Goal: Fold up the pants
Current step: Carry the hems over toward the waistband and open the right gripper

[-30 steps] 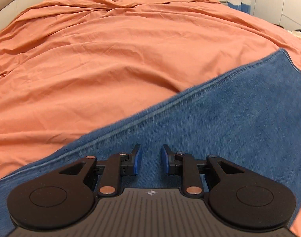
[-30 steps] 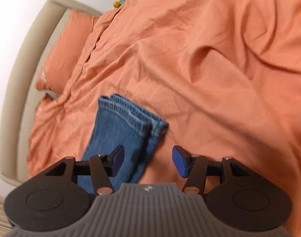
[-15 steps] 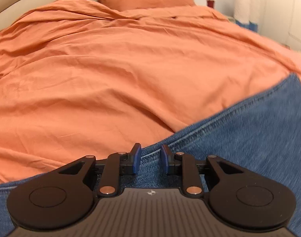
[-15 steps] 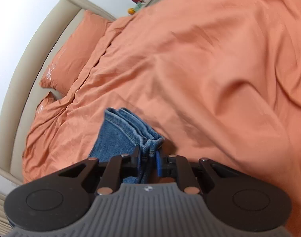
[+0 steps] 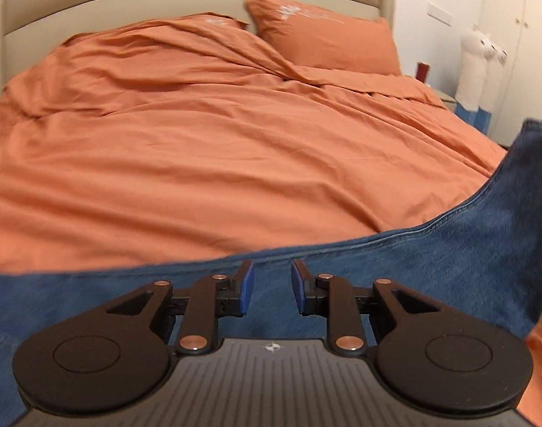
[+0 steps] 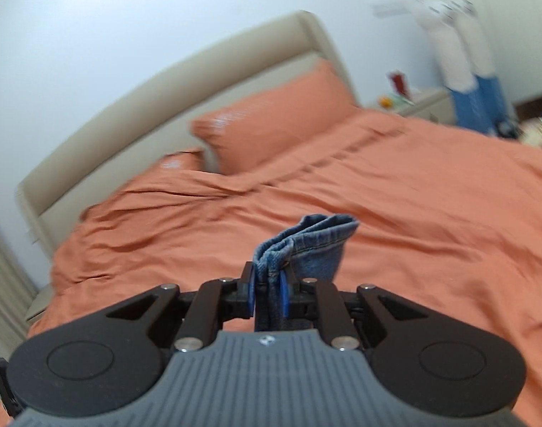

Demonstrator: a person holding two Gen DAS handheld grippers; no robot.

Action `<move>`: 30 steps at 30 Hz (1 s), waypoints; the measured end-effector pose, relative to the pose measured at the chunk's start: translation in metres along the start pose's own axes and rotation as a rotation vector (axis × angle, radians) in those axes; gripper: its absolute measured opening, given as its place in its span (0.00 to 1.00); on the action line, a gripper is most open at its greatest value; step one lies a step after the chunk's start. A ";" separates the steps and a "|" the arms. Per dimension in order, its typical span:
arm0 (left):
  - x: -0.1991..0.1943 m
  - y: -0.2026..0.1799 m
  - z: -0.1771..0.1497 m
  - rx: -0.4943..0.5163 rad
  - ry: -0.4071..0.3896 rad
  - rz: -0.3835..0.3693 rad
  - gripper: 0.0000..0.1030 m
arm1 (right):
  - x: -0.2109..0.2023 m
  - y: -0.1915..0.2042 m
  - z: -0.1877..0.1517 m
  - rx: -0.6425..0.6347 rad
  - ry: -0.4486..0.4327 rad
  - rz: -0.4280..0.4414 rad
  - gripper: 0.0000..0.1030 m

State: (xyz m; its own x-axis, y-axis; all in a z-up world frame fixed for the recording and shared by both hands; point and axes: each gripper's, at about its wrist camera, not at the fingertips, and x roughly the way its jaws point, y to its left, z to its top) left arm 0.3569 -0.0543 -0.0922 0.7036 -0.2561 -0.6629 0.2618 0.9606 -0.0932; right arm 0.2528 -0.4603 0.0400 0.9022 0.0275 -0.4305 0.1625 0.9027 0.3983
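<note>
Above orange duvet (image 6: 413, 213), right gripper (image 6: 269, 293) pinches jeans (image 6: 317, 245) hems; left gripper (image 5: 269, 286) slightly parted over denim, grip unclear. Heavy, floppy: hold seams.

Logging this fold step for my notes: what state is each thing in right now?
Blue denim pants: partly lifted, hem ends bunched.
Right gripper: shut on the pants' hems.
Left gripper: jaws apart over denim; grip unclear.
Orange duvet: spread, wrinkled.
Orange pillows: propped against beige headboard.
</note>
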 end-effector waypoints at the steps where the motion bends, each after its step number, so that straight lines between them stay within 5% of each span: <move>1: -0.009 0.008 -0.004 -0.026 -0.001 -0.003 0.29 | 0.001 0.018 0.000 -0.016 -0.005 0.026 0.09; 9: -0.055 0.070 -0.041 -0.265 0.006 -0.035 0.29 | 0.029 0.138 -0.049 -0.055 0.043 0.210 0.09; 15: -0.068 0.091 -0.056 -0.338 0.011 -0.063 0.29 | 0.068 0.192 -0.160 -0.068 0.222 0.288 0.09; 21: -0.058 0.101 -0.071 -0.374 0.049 -0.122 0.34 | 0.100 0.204 -0.274 -0.204 0.480 0.218 0.11; 25: -0.037 0.104 -0.075 -0.414 0.094 -0.201 0.40 | 0.096 0.204 -0.275 -0.197 0.514 0.260 0.33; 30: -0.009 0.098 -0.075 -0.410 0.120 -0.276 0.49 | 0.080 0.202 -0.250 -0.221 0.528 0.267 0.33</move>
State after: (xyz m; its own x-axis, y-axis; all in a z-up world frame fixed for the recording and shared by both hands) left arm 0.3262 0.0500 -0.1507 0.5580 -0.5150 -0.6507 0.1294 0.8285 -0.5448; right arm 0.2583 -0.1686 -0.1164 0.5719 0.4216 -0.7037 -0.1785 0.9012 0.3949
